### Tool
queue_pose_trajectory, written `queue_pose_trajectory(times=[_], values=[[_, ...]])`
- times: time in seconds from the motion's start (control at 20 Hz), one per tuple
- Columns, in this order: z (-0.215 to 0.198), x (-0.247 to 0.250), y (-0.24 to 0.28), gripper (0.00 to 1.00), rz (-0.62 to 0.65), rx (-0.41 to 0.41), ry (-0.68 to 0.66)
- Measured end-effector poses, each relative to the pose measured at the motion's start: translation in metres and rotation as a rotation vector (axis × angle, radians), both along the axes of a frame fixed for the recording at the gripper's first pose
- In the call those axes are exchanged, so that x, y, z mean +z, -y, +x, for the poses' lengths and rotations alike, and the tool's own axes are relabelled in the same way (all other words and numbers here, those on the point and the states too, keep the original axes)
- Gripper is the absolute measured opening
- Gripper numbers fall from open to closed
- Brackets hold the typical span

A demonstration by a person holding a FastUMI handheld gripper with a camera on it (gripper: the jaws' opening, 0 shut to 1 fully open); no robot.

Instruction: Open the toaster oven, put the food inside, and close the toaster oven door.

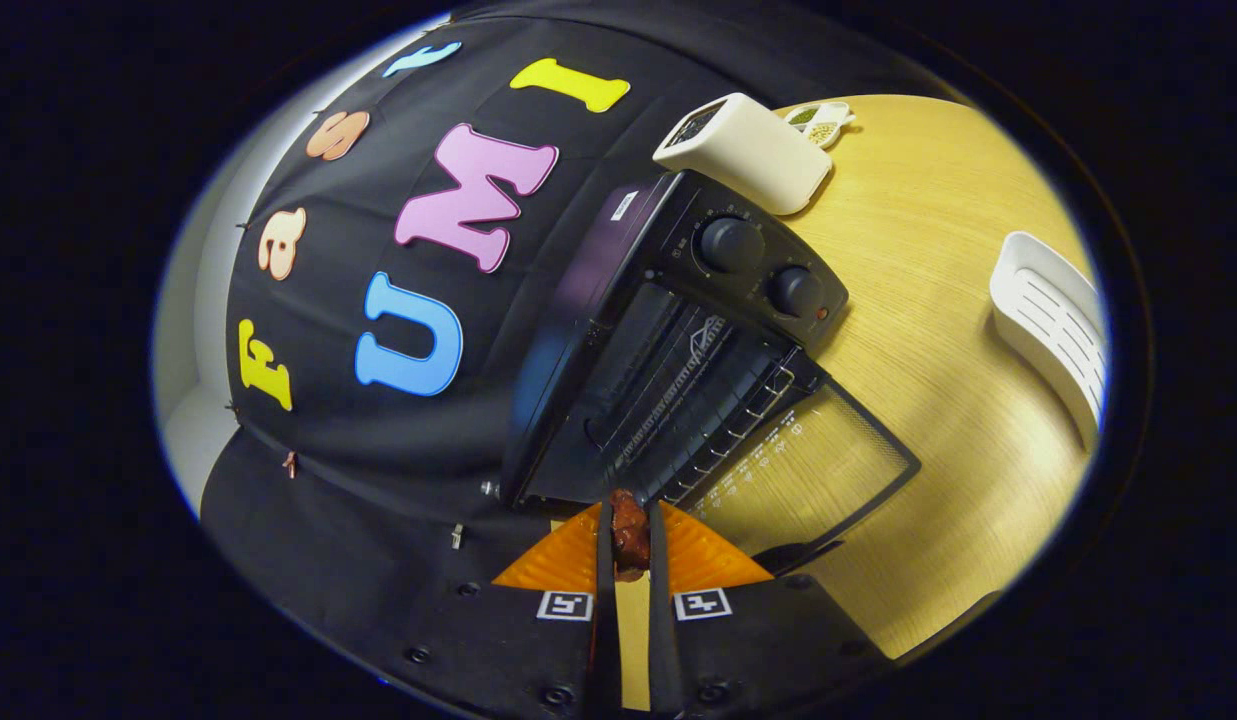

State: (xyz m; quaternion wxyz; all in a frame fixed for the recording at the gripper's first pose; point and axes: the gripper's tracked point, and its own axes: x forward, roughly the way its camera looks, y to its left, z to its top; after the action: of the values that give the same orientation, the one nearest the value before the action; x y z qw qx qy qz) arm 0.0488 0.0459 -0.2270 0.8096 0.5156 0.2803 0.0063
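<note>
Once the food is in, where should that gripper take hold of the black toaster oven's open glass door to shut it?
Probably at the dark handle bar along the free edge of the black toaster oven's glass door, coming from underneath. The door lies folded down flat over the wooden table, hinged at the oven mouth. The gripper is shut on a brown piece of food.

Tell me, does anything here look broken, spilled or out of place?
Nothing stands out. The toaster oven sits on the wooden table with its glass door folded down flat, as the job needs. The gripper is shut on a brownish piece of food just ahead of the opening. No spills or damage show.
</note>
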Motion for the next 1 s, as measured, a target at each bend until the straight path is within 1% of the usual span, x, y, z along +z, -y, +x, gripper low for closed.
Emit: queue_pose_trajectory(times=[0.2, 0.4, 0.65, 0.9, 1.0], values=[[0.033, -0.010, 0.004, 0.15, 0.017, -0.073, 0.042], [0.058, -0.029, 0.011, 0.15, -0.026, -0.144, 0.068], [0.081, -0.047, 0.003, 0.15, -0.031, -0.189, 0.061], [0.092, -0.048, 0.003, 0.16, -0.174, -0.181, 0.093], [0.090, -0.047, 0.007, 0.21, -0.252, -0.174, 0.101]])
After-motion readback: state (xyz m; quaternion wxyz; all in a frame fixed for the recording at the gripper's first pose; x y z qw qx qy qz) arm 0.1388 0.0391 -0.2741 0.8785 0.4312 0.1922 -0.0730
